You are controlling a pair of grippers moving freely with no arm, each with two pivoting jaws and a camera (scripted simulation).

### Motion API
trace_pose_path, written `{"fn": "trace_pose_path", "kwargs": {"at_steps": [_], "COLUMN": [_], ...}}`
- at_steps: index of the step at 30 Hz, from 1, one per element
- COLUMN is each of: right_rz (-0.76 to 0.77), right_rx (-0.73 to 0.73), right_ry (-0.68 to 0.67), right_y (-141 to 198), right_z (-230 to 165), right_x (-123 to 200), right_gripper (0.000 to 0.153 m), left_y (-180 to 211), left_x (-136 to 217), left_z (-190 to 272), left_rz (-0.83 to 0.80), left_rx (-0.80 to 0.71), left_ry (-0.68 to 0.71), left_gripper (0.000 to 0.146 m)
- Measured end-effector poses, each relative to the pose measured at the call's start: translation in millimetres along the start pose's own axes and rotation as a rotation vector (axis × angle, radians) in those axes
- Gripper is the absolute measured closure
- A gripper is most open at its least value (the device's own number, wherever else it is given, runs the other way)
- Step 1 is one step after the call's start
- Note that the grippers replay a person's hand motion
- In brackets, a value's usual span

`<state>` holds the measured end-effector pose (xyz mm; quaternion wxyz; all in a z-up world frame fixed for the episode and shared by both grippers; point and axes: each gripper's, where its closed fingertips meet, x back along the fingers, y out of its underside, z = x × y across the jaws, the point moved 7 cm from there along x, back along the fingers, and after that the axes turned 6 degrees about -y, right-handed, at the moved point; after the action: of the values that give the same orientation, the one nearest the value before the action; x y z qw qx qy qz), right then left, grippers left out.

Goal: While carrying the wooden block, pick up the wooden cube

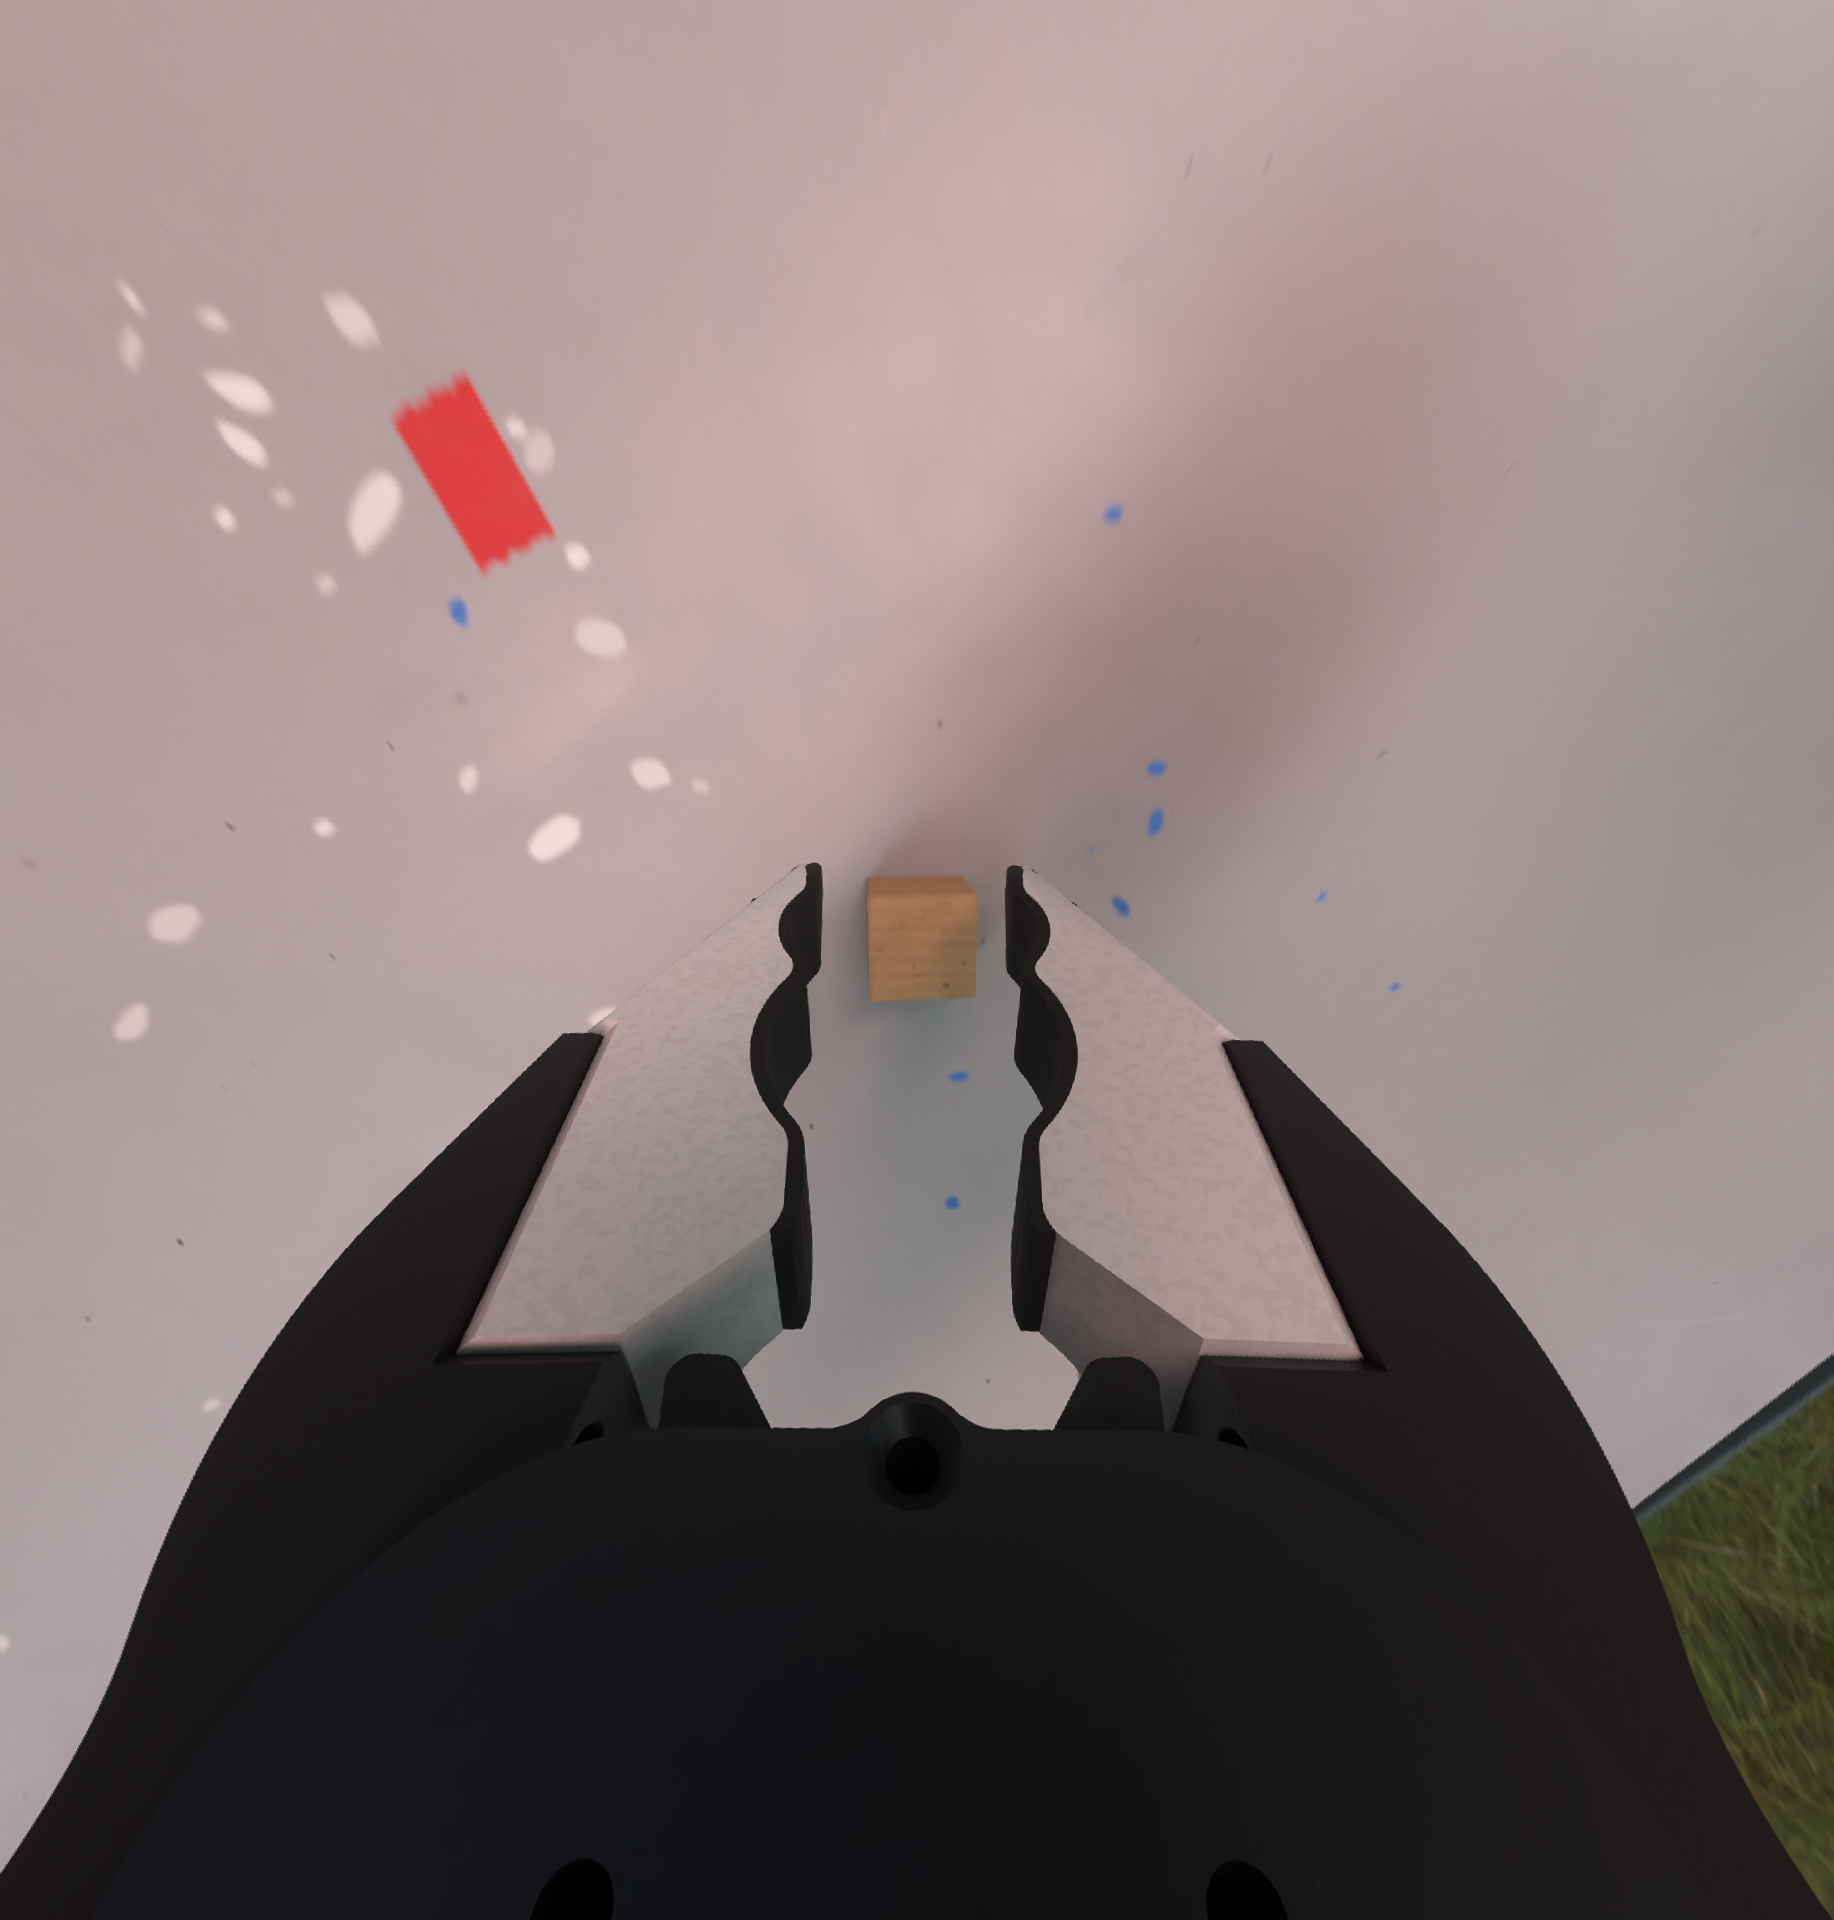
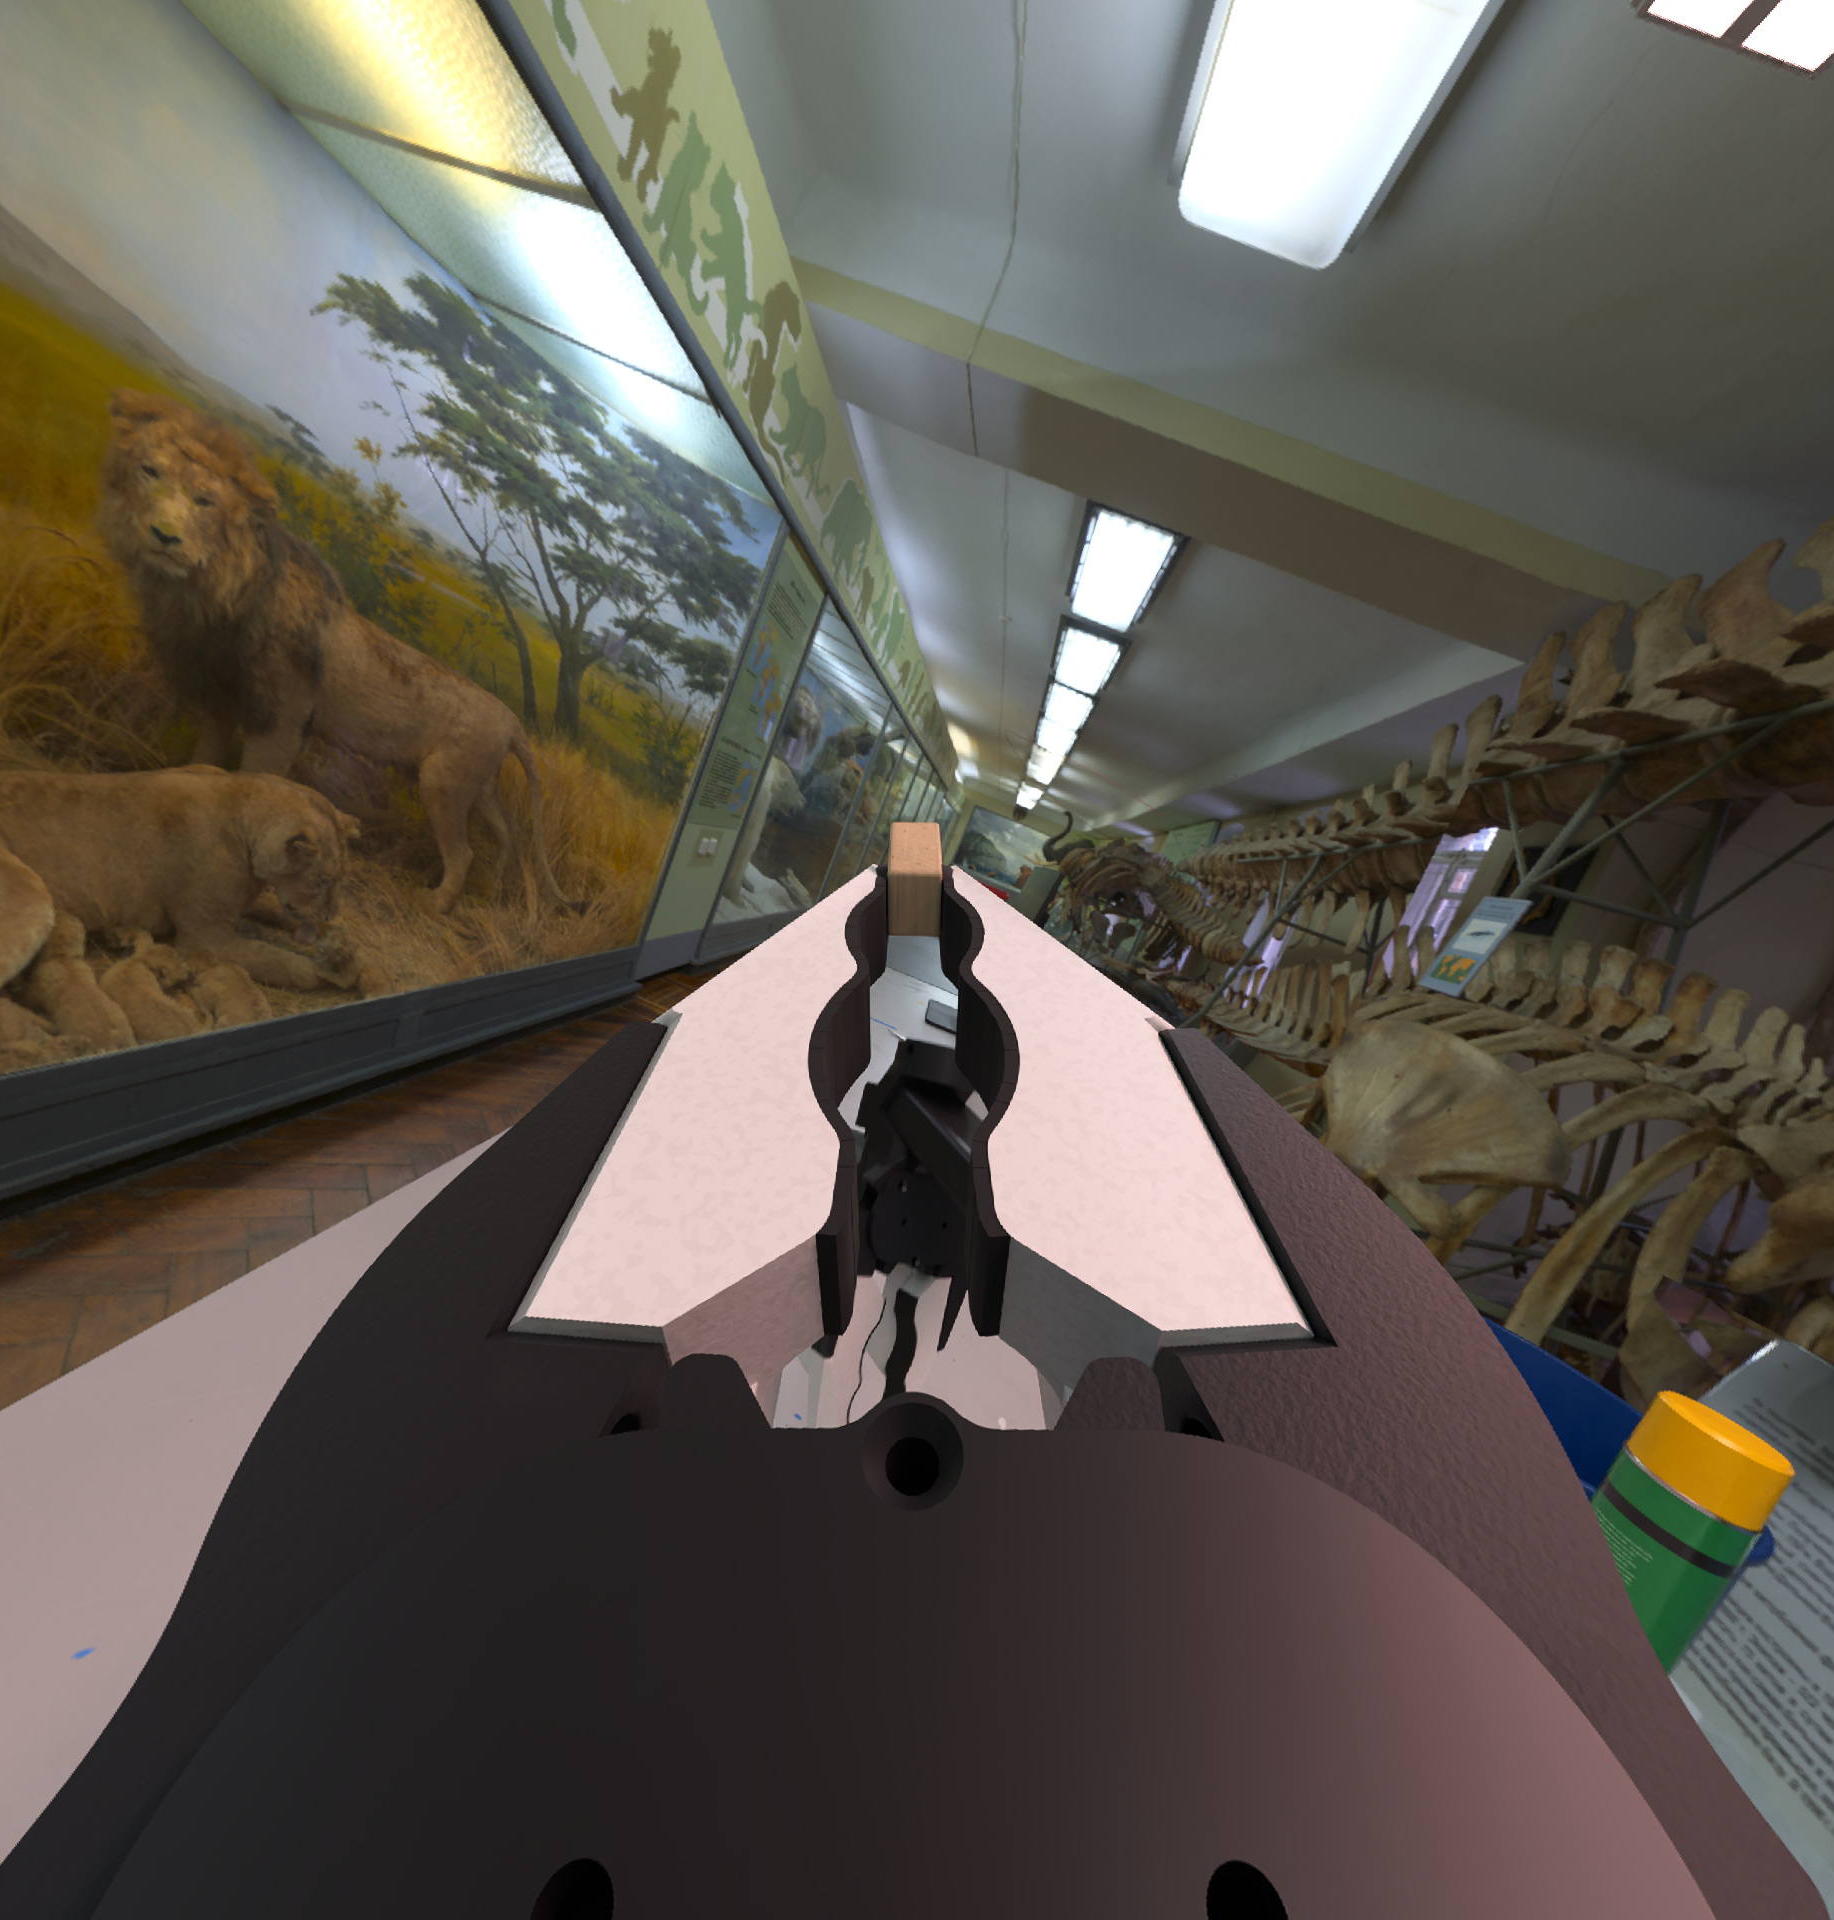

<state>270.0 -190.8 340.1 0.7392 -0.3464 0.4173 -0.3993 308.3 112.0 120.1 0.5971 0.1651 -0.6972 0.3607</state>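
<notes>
In the left wrist view a small wooden cube [image 1: 919,951] sits on the pale tabletop [image 1: 1204,416]. My left gripper [image 1: 913,883] is open, and the cube lies between its two fingertips with a gap on each side. In the right wrist view my right gripper [image 2: 915,878] is shut on a wooden block [image 2: 914,878], which stands out past the fingertips, held above the table. The other gripper [image 2: 913,1153] shows dark through the gap between the right fingers.
A red strip of tape [image 1: 473,473] lies on the table to the far left, among white and blue flecks. The table edge [image 1: 1765,1423] runs at the lower right. A green bottle with a yellow cap [image 2: 1687,1527] stands on a printed sheet [image 2: 1796,1621] at the right.
</notes>
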Motion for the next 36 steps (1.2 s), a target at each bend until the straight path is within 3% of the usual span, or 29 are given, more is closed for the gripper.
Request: {"fn": "trace_pose_path", "kwargs": {"at_steps": [10, 18, 21, 25, 29, 36], "right_rz": [0.032, 0.009, 0.007, -0.008, -0.035, -0.085], "right_rx": [-0.034, -0.051, -0.056, -0.090, -0.110, -0.132], "right_ry": [-0.037, -0.049, -0.047, -0.037, -0.028, -0.006], "right_y": [3, 8, 9, 13, 19, 29], "right_z": [1, 2, 3, 6, 10, 14], "right_x": [3, 0, 1, 3, 3, -1], "right_gripper": [0.144, 0.144, 0.144, 0.144, 0.144, 0.144], "left_y": [24, 23, 21, 18, 12, 2], "left_x": [-29, -30, -30, -28, -33, -31], "left_z": [10, 7, 11, 19, 23, 37], "left_rz": [-0.222, -0.215, -0.252, -0.354, -0.284, -0.114], "left_rx": [0.020, 0.000, -0.006, 0.099, 0.272, 0.301], "left_ry": [-0.077, -0.073, -0.063, 0.147, 0.437, 0.659], "left_gripper": [0.098, 0.105, 0.120, 0.120, 0.120, 0.120]}}
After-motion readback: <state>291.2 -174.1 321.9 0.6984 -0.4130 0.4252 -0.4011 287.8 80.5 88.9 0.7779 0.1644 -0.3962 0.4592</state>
